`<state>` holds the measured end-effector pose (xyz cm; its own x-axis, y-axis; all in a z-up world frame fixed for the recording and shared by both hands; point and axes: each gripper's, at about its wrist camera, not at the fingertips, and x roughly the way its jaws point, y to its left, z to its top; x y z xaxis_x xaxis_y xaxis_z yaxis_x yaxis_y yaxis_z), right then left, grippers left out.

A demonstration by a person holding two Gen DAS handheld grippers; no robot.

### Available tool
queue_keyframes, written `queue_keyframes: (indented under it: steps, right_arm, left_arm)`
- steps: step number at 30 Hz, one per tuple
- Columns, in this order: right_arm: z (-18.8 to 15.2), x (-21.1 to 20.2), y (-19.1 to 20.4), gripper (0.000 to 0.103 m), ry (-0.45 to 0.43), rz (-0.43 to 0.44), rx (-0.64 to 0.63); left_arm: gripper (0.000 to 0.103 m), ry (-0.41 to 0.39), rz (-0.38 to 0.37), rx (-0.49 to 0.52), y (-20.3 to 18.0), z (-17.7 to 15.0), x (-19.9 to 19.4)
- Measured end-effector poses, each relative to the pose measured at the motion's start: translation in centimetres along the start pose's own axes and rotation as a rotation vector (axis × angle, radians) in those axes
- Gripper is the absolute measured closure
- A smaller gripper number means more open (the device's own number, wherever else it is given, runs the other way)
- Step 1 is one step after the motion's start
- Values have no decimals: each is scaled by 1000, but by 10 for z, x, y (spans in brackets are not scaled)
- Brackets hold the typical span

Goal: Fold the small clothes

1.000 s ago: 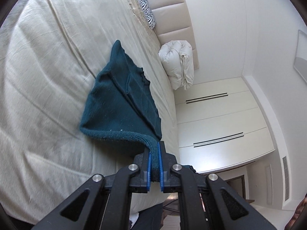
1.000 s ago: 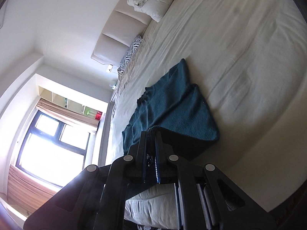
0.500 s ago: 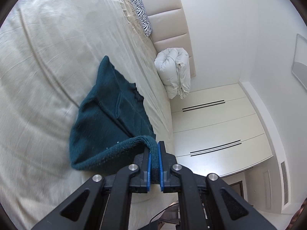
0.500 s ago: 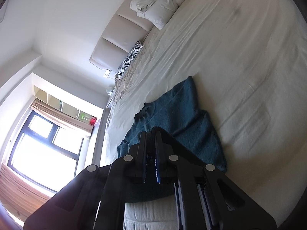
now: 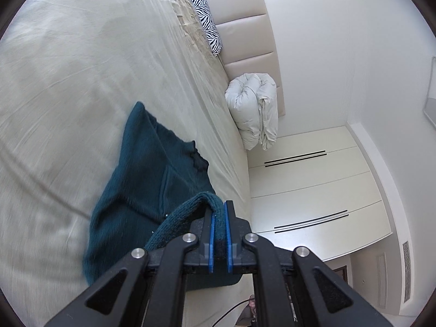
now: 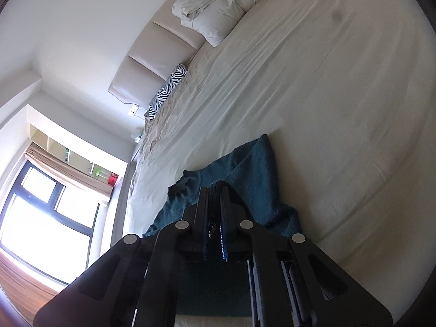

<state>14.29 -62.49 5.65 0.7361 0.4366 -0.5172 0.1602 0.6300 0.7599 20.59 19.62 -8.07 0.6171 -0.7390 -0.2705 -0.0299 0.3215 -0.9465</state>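
Observation:
A dark teal knit garment (image 5: 152, 179) lies on the beige bed sheet (image 5: 68, 81), partly lifted at its near edge. My left gripper (image 5: 219, 209) is shut on a thick ribbed hem of the garment, held above the sheet. In the right wrist view the same garment (image 6: 250, 174) spreads out beyond my right gripper (image 6: 214, 193), which is shut on another part of its near edge. The cloth sags between the two grips. The part under the grippers is hidden.
A rolled white duvet (image 5: 253, 111) and a zebra-print pillow (image 5: 208, 30) lie against the padded headboard (image 5: 245, 27). White wardrobe doors (image 5: 313, 190) stand beyond the bed's edge. A bright window (image 6: 46, 212) shows in the right wrist view.
Both grippers have carried the near edge of the garment forward over the rest of it, towards the headboard. The visible flat part has grown shorter. Both grips stay shut.

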Motion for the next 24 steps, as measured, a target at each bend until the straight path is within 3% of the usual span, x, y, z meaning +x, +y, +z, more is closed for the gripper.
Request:
queue_keyframes:
  steps: [14,24]
  right_arm:
    - [43,105,-16,97,22,-102,47]
    - [61,166,-30,96,43,-163,60]
  left_arm:
    - [96,5,67,-40,25,57,56]
    - [96,10,135,-65,54,74,84]
